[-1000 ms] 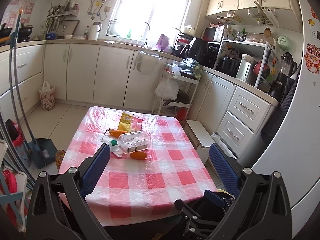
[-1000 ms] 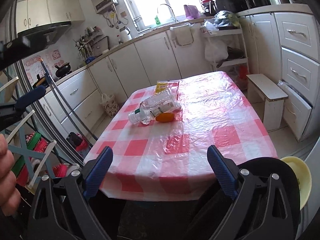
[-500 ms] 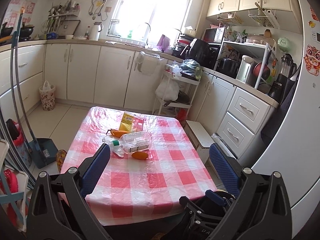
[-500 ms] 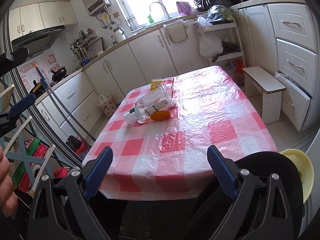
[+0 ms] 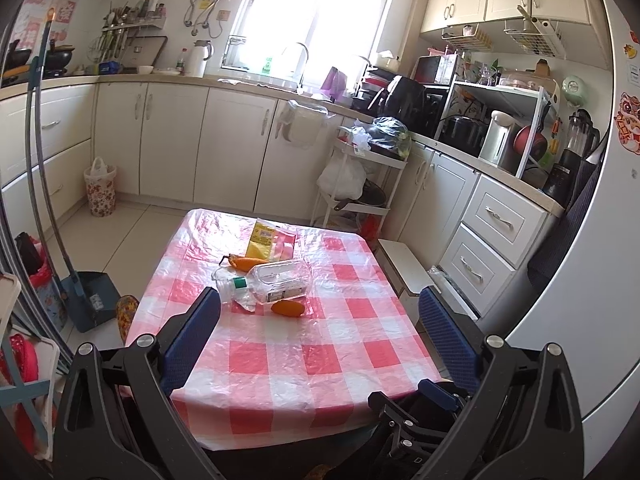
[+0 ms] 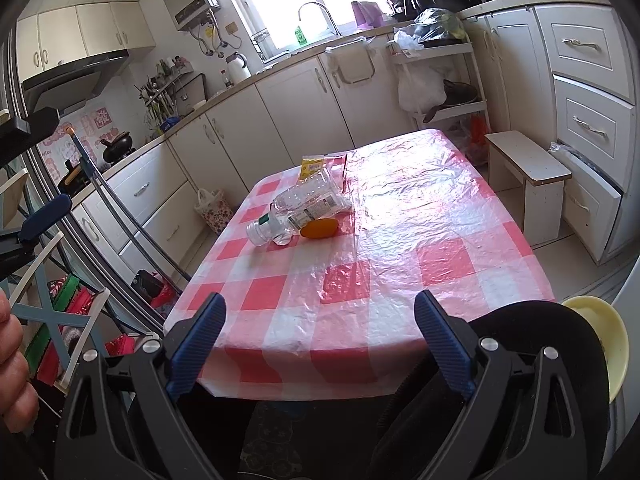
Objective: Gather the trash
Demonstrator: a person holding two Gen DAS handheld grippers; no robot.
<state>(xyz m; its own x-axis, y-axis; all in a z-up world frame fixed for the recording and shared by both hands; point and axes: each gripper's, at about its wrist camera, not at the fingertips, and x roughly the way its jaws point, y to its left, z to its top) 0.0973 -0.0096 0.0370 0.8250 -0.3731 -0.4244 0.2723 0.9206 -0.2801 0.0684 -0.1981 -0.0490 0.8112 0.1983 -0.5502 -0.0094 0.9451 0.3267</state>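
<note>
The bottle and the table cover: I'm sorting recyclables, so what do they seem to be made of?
The bottle looks like thin clear plastic: see-through, dented walls, printed label, green neck ring. The table cover appears to be glossy plastic sheet in pink-and-white checks: crinkled, with bright glare from the window.

Bottle (image 5: 276,282) label print too small to read; yellow packet (image 6: 311,166) partly hidden behind bottle; left tongs' finger (image 5: 192,330) covered tabletop (image 5: 304,360) corner.

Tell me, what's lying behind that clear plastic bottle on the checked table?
Behind the bottle lie an orange peel piece and a yellow packet on the table. The bottle covers part of them, so anything more there is hidden.
</note>
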